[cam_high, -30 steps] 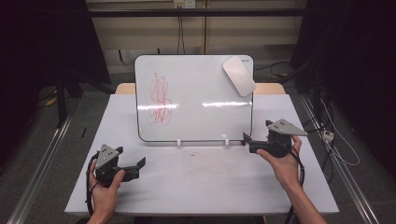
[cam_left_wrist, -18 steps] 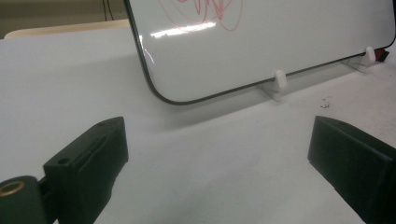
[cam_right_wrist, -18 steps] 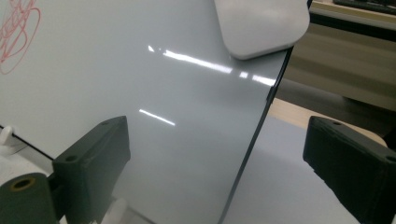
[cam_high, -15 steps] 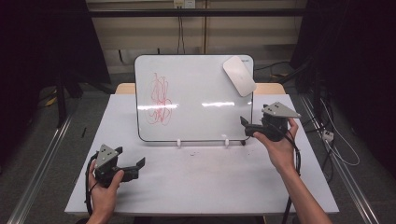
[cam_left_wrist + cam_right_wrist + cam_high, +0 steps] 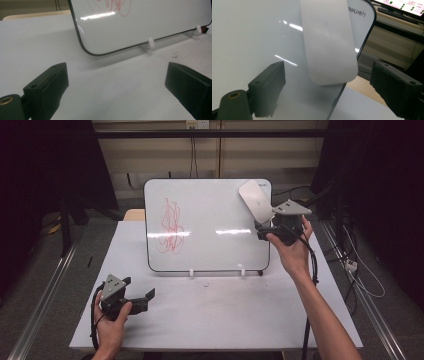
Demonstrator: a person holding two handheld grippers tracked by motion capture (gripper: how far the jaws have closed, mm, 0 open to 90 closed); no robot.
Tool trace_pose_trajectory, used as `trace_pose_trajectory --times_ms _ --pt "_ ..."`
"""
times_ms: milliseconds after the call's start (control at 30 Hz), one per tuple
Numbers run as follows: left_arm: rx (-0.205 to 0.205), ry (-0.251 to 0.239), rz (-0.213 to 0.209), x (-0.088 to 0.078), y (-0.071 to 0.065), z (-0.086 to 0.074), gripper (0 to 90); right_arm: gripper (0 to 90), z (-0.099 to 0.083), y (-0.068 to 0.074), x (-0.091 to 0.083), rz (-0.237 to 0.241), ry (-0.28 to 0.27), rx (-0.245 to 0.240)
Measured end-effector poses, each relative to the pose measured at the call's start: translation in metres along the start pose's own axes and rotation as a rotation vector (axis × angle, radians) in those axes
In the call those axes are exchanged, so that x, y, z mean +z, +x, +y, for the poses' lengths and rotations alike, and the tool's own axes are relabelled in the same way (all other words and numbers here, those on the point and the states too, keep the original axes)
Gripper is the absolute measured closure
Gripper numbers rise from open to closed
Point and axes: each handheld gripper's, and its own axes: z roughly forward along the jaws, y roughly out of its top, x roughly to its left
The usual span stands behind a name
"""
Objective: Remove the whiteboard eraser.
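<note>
The right claw (image 5: 263, 231) is up by the grey eraser (image 5: 255, 201) stuck on the whiteboard's (image 5: 210, 215) top right corner. Its jaws have been closing, not yet touching the eraser (red scribble (image 5: 171, 225) sits far left). The left claw (image 5: 145, 296) rests wide open on the desk (image 5: 225, 315), holding nothing.

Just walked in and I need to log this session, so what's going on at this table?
A person works at a white table with a tool in each hand. The right tool is raised to the upper right corner of an upright whiteboard that bears a red scribble. It is lined up with the grey eraser stuck there, jaws just closing, with the eraser's lower end between them but not yet gripped. The left tool rests low near the table's front edge, open and empty.
</note>
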Motion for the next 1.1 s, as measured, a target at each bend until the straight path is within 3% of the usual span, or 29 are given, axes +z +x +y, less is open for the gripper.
trace_pose_trajectory --times_ms 233,400,567,867,1100 --pt "0.001 0.001 -0.002 0.000 0.001 0.000 5.1 16.2 0.022 -0.006 0.019 -0.016 0.036 -0.050" --pt "0.003 0.003 -0.004 0.000 0.001 0.000 5.0 14.9 0.028 0.000 0.030 -0.011 0.056 -0.087" --pt "0.002 0.003 -0.004 0.000 0.001 0.000 5.0 17.4 0.038 0.009 0.044 -0.044 0.081 -0.137" --pt "-0.001 0.004 -0.004 0.000 0.003 -0.001 5.0 29.5 0.036 0.009 0.058 -0.084 0.103 -0.165" --pt "0.002 0.004 -0.004 -0.001 0.002 -0.001 5.1 31.3 0.037 0.008 0.059 -0.069 0.105 -0.173"
